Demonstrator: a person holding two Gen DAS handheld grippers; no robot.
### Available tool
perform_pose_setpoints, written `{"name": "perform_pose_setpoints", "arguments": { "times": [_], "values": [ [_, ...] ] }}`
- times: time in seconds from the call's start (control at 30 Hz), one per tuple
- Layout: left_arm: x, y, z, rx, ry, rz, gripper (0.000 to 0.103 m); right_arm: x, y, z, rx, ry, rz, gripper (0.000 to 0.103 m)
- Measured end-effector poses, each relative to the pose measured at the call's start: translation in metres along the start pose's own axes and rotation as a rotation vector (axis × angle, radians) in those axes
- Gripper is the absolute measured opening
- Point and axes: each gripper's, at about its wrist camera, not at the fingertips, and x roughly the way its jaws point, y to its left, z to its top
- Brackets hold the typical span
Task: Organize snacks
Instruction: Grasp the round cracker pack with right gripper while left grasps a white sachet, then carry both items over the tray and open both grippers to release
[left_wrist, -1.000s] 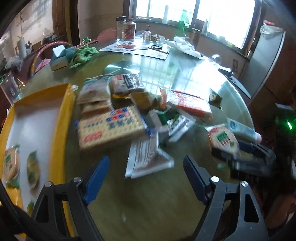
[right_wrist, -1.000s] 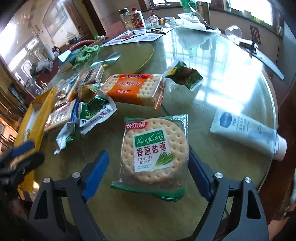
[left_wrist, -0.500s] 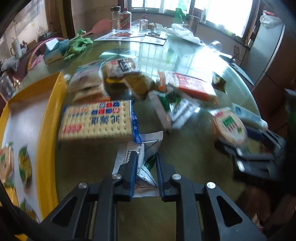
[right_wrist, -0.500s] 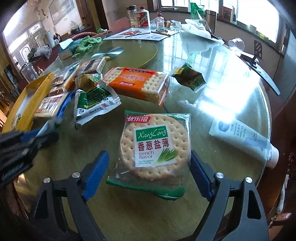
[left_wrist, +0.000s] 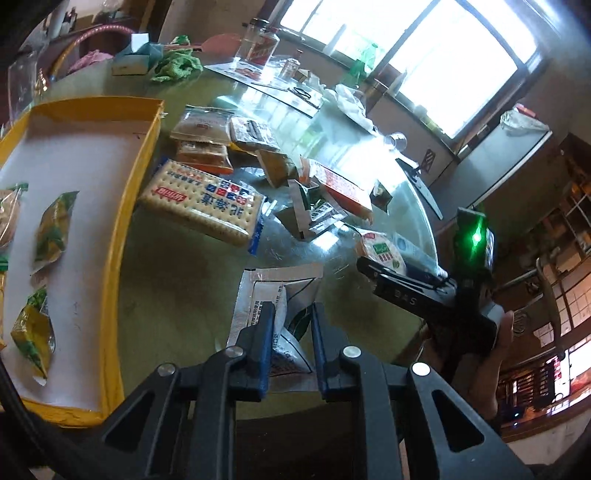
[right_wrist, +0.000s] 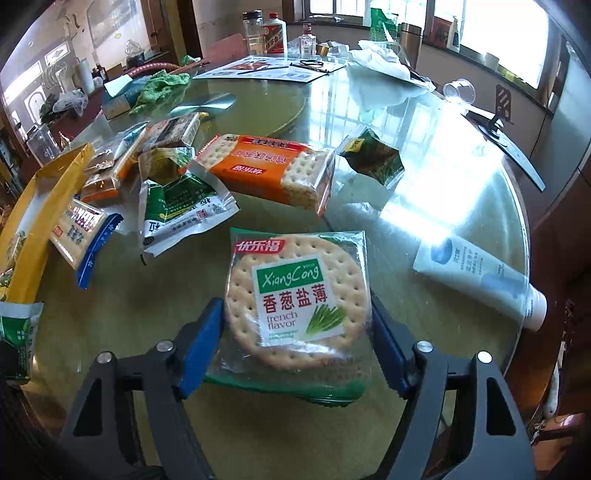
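Our left gripper at the bottom centre of its view has clamped tight on a silver-and-white snack wrapper. Our right gripper has been narrowing around the round XiangCong cracker pack, lower centre, its pads at the pack's edges. We see the yellow tray at left.
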Motion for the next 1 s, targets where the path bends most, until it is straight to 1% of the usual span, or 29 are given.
{"name": "perform_pose_setpoints", "arguments": {
  "times": [0.07,0.1,0.2,0.27,0.3,0.37,0.47,0.6,0.63,0.73,0.8,0.83,0.87,0.9,0.93,1.0],
  "values": [
    [-0.005,0.002,-0.001,-0.011,-0.015,-0.009,0.017,-0.006,-0.005,-0.003,0.046,-0.003,0.047,0.076],
    [-0.009,0.004,-0.001,-0.013,-0.024,-0.014,0.017,-0.011,-0.007,-0.004,0.064,-0.019,0.07,0.076],
    [-0.024,0.01,0.0,-0.026,-0.071,-0.012,0.017,-0.028,-0.002,-0.002,0.064,-0.084,0.129,0.076],
    [-0.04,0.017,0.002,-0.046,-0.107,-0.013,0.017,-0.04,0.007,0.001,0.058,-0.104,0.202,0.076],
    [-0.052,0.024,0.005,-0.061,-0.138,-0.005,0.017,-0.046,0.013,0.003,0.05,-0.114,0.238,0.076],
    [-0.07,0.035,0.011,-0.08,-0.188,0.018,0.017,-0.059,0.032,0.009,0.016,-0.142,0.317,0.076],
    [-0.095,0.06,0.026,-0.129,-0.251,0.064,0.017,-0.072,0.069,0.019,-0.055,-0.161,0.407,0.076],
    [-0.114,0.093,0.044,-0.18,-0.309,0.097,0.017,-0.075,0.117,0.036,-0.13,-0.154,0.496,0.076],
    [-0.118,0.101,0.049,-0.192,-0.322,0.11,0.017,-0.073,0.131,0.041,-0.147,-0.149,0.506,0.076],
    [-0.119,0.127,0.068,-0.232,-0.327,0.111,0.018,-0.061,0.17,0.059,-0.198,-0.136,0.517,0.076],
    [-0.11,0.143,0.08,-0.245,-0.309,0.155,0.017,-0.046,0.195,0.075,-0.21,-0.102,0.543,0.076],
    [-0.105,0.151,0.085,-0.255,-0.301,0.161,0.017,-0.039,0.206,0.081,-0.214,-0.091,0.556,0.076],
    [-0.097,0.159,0.09,-0.267,-0.284,0.162,0.018,-0.03,0.222,0.09,-0.227,-0.083,0.559,0.076],
    [-0.089,0.166,0.093,-0.272,-0.258,0.173,0.018,-0.025,0.228,0.096,-0.232,-0.077,0.554,0.076],
    [-0.082,0.173,0.094,-0.286,-0.237,0.185,0.018,-0.014,0.24,0.104,-0.238,-0.06,0.543,0.076],
    [-0.071,0.185,0.092,-0.283,-0.201,0.19,0.018,0.002,0.257,0.114,-0.249,-0.032,0.526,0.076]
  ]
}}
